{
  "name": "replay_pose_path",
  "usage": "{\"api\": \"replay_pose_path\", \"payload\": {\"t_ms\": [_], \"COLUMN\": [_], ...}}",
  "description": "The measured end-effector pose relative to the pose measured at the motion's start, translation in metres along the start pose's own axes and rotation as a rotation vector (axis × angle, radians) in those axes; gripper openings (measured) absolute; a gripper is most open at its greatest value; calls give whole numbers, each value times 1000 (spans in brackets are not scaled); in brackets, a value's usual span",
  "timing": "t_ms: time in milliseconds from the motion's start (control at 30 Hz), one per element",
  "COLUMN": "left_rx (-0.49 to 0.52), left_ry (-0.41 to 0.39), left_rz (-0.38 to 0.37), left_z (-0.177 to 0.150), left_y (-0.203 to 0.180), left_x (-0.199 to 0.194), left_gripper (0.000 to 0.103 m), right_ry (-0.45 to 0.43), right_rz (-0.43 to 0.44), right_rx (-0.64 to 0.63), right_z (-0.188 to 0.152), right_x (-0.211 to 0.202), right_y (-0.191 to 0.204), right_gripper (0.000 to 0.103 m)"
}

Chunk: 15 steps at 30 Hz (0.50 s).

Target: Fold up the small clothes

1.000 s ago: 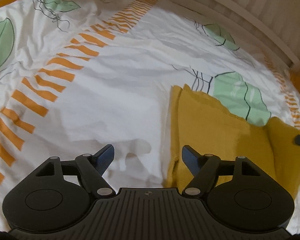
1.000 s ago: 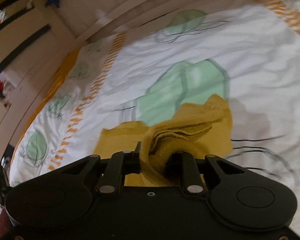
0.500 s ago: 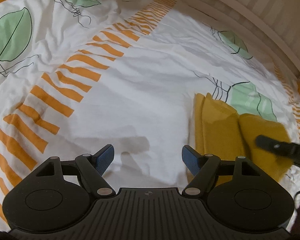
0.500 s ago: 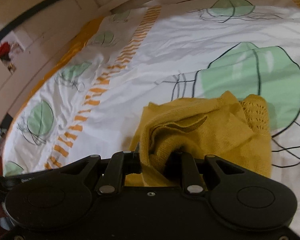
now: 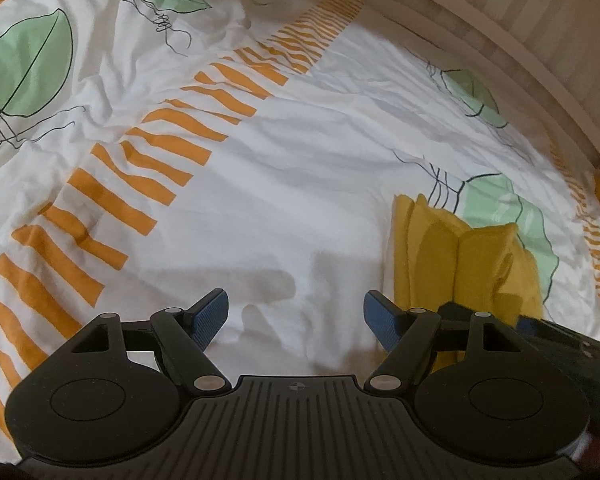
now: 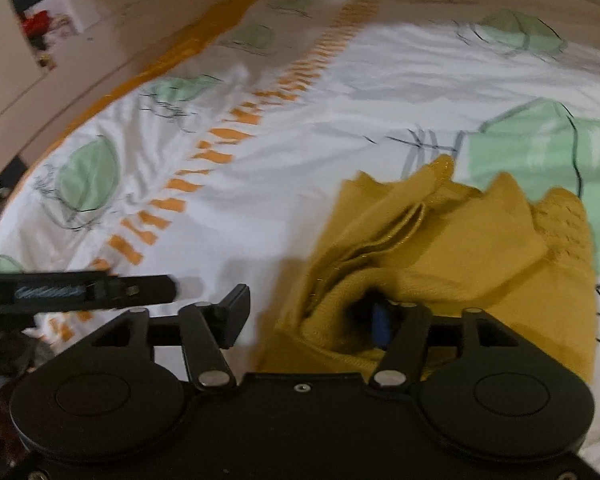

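A mustard-yellow knitted garment [image 5: 460, 256] lies folded on the bed cover, at the right in the left wrist view. My left gripper [image 5: 296, 316] is open and empty above bare sheet, to the left of the garment. In the right wrist view the garment [image 6: 440, 248] bunches up right in front of my right gripper [image 6: 312, 316], whose jaws stand open. The cloth drapes over its right finger [image 6: 380, 324]; the left finger [image 6: 232, 312] is bare. The right gripper also shows in the left wrist view [image 5: 548, 332], at the garment's near edge.
The bed cover [image 5: 260, 160] is white with green leaves and an orange dashed band [image 5: 160, 160]. A pale wooden bed rail [image 5: 500, 40] runs along the far side. The left gripper shows at the left in the right wrist view [image 6: 80, 292].
My right gripper has opened and let go of the garment fold it held, which now rests on the folded stack. The left gripper has drawn back to the left, still open.
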<state>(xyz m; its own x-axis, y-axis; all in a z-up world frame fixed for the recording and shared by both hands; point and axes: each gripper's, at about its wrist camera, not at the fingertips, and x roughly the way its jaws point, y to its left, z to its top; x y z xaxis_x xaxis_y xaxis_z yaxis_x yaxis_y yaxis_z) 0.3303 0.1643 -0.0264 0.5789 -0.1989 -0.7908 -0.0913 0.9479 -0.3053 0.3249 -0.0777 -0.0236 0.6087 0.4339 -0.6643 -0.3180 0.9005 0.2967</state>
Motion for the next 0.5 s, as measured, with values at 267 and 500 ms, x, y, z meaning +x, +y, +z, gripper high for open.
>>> {"api": "replay_pose_path", "payload": {"t_ms": [267, 500], "left_rx": [-29, -16], "left_ry": [-9, -7], "left_rz": [6, 1], "left_z": [4, 3], "left_y": [9, 5], "left_x": [-3, -2], "left_gripper": [74, 74], "right_ry": [-81, -190], "right_rz": [138, 80], "right_rx": [-34, 65], "right_z": [-9, -19], "right_x": [-27, -65], "right_y": [13, -20], "right_gripper": [69, 73]}}
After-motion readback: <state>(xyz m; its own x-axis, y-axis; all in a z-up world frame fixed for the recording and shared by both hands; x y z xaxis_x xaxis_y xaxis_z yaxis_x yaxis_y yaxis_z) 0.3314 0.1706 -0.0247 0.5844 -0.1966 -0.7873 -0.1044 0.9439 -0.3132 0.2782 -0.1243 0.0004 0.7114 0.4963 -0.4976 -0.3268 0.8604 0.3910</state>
